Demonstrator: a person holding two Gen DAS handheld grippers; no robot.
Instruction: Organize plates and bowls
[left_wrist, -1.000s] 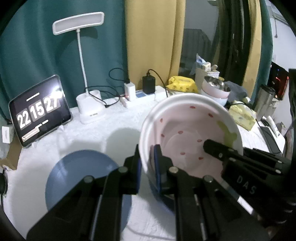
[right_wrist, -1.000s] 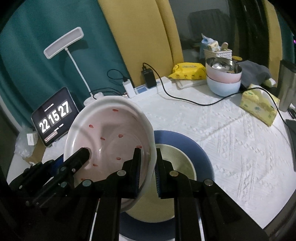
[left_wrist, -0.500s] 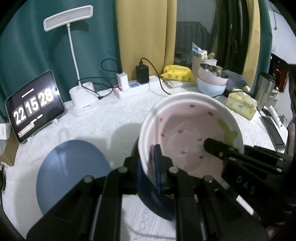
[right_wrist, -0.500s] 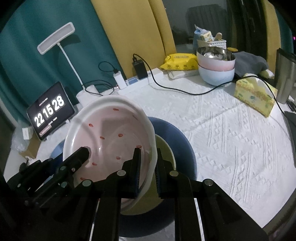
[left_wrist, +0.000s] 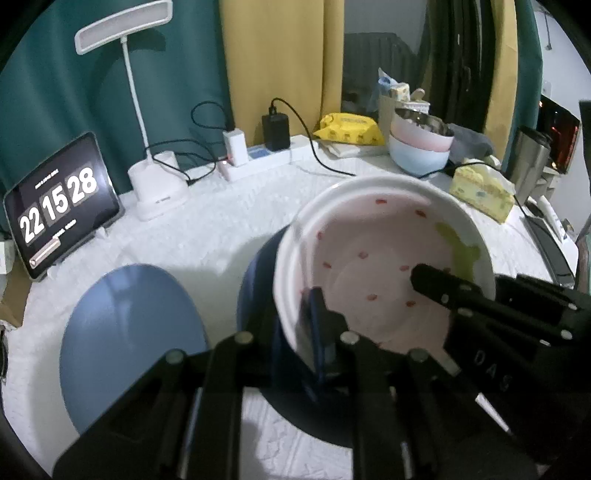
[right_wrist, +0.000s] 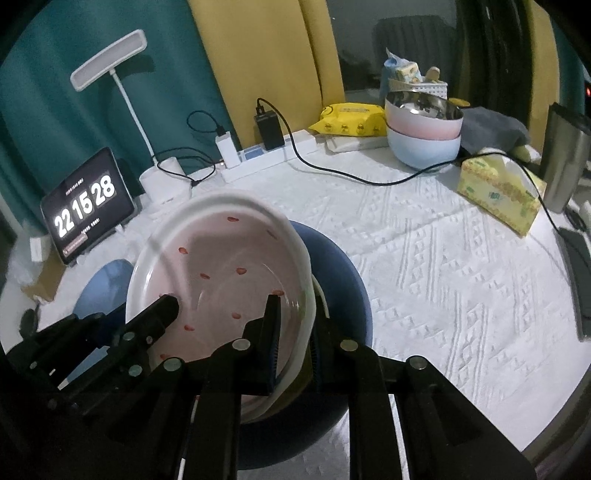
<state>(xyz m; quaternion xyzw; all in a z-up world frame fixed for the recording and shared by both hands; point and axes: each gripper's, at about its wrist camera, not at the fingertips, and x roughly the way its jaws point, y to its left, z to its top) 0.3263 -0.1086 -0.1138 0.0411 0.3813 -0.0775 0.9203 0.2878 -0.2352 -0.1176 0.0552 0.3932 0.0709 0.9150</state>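
Both grippers held one white ceramic bowl with a pink, red-speckled inside (left_wrist: 384, 266) by opposite sides of its rim. The left gripper (left_wrist: 306, 332) and the right gripper (right_wrist: 295, 343) each had the rim between their pads, the jaws beginning to ease apart. The bowl sat tilted over a dark blue round plate (right_wrist: 347, 280) on the white textured tablecloth (right_wrist: 461, 277), with a lighter blue plate (left_wrist: 129, 325) just beside it.

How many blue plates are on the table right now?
2: a light blue plate lying bare at the left, and a dark blue plate beneath the spotted bowl. More may be hidden underneath.
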